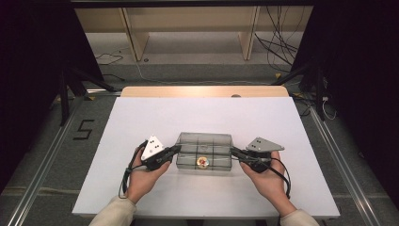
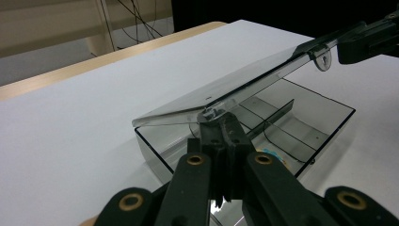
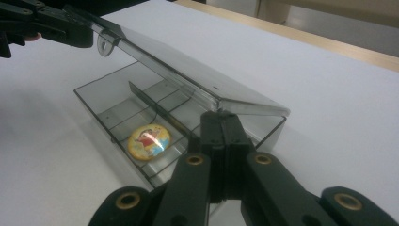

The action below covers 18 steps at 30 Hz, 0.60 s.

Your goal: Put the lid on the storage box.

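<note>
At desk point(image 1: 141, 122) centre | clear compartment box point(image 1: 204, 162), round badge point(image 1: 203, 162) inside | left gripper point(image 1: 176, 149), right gripper point(image 1: 234, 151): fingers pinched on the lid point(image 2: 226, 89) end tabs | two-sided hold likely keeps hinged lid level, half-raised.

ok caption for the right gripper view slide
Shut right hand-held gripper lifts the clear box's lid by its front edge, a round cartoon badge inside.

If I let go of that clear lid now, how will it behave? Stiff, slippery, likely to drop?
The lid looks like thin, rigid clear plastic, so probably stiff and light. Its glossy surface suggests it could slip from the left tongs and right tongs, each shut on a front-edge tab. Half raised over the box, it would likely fall shut if released.
</note>
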### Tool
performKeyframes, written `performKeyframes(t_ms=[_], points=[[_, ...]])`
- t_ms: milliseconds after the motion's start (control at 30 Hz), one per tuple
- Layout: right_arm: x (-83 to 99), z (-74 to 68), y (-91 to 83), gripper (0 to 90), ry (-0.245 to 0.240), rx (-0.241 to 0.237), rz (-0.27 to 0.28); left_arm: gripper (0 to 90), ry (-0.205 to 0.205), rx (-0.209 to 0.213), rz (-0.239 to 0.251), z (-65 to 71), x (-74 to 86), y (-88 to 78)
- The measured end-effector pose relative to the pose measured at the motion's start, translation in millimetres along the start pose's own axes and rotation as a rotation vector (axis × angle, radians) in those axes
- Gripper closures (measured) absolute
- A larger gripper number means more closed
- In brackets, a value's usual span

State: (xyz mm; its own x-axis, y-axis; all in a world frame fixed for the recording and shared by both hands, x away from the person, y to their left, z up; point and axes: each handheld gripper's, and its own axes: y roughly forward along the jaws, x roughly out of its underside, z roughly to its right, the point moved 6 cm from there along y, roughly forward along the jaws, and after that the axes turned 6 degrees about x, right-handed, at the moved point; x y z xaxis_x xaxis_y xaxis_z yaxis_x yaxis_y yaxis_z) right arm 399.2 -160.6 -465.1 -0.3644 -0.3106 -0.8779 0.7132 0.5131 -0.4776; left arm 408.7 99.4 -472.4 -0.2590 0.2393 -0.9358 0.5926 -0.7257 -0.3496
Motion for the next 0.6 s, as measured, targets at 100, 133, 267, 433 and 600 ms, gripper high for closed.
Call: performKeyframes(t_ms=[100, 133, 267, 433, 600], points=[[0.6, -0.4, -0.6, 90.0, -0.001, -0.003, -0.002, 89.3, 0.003, 0.003, -0.005, 0.5, 0.7, -0.5], [0.9, -0.5, -0.6, 90.0, 0.0, -0.003, -0.002, 89.3, 0.003, 0.003, -0.004, 0.6, 0.9, -0.5], [1.5, -0.8, -0.9, 90.0, -0.002, -0.005, -0.003, 89.3, -0.001, 0.004, -0.004, 1.1, 1.8, -0.9], [2.3, -1.3, -1.5, 90.0, -0.003, -0.006, -0.006, 89.3, 0.004, 0.006, -0.009, 1.4, 2.8, -1.2], [3.2, -1.7, -2.0, 90.0, -0.006, -0.007, -0.01, 89.3, 0.004, 0.009, -0.011, 2.1, 3.8, -1.5]])
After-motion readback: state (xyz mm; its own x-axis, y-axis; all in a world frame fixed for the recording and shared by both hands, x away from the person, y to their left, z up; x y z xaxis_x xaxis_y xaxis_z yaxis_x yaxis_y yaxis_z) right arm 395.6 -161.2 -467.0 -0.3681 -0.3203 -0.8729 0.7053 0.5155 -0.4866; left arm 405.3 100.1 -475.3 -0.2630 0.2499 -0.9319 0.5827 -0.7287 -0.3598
